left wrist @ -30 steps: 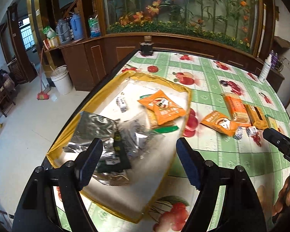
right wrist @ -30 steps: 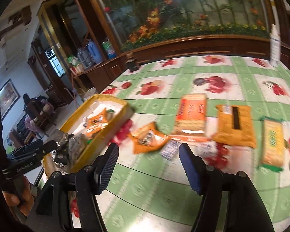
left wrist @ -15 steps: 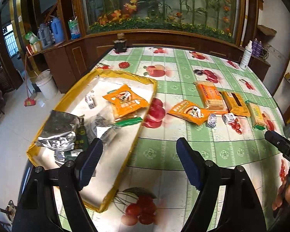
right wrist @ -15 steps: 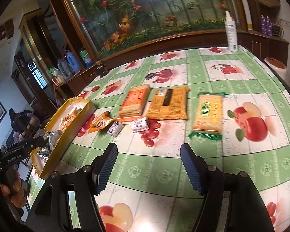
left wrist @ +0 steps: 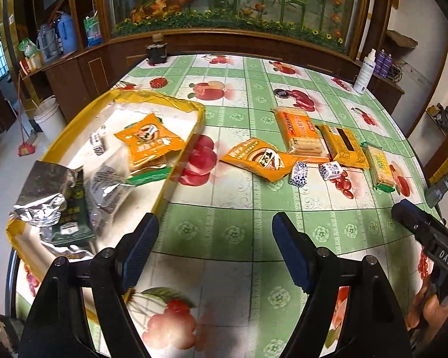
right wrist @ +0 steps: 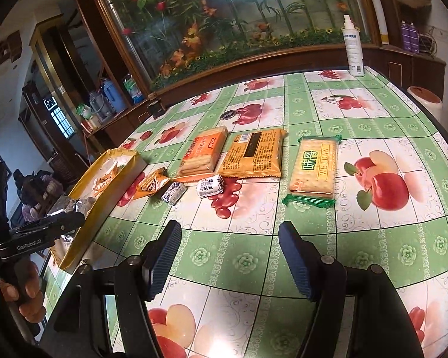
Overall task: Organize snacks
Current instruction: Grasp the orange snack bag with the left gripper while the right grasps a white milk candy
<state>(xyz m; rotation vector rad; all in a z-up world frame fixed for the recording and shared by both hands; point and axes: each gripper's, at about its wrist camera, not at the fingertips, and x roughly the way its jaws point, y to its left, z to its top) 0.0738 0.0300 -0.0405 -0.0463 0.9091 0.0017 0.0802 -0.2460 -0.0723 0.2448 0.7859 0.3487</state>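
Presently: left gripper (left wrist: pixel 215 249), ribbed blue pads spread apart, nothing between them, hanging over the table (left wrist: pixel 233 235) beside the near right wall of the yellow tray (left wrist: pixel 179 161). Right gripper (right wrist: pixel 230 256), pads likewise apart and bare, above the table's near edge. Tray contents: orange pillow-pack (left wrist: pixel 147 143), crumpled silver foil bag (left wrist: pixel 41 194), dark green packet (left wrist: pixel 73 217), small wrapped candy (left wrist: pixel 98 143). Loose on the glossy fruit-print cloth, mid-table: orange snack pack (right wrist: pixel 152 183), two blue-and-white candies (right wrist: pixel 173 192) (right wrist: pixel 210 186), orange biscuit sleeve (right wrist: pixel 203 152), flat amber packet (right wrist: pixel 254 153), green-trimmed cracker pack (right wrist: pixel 313 170). White spray bottle (right wrist: pixel 353 47) at the far right edge.
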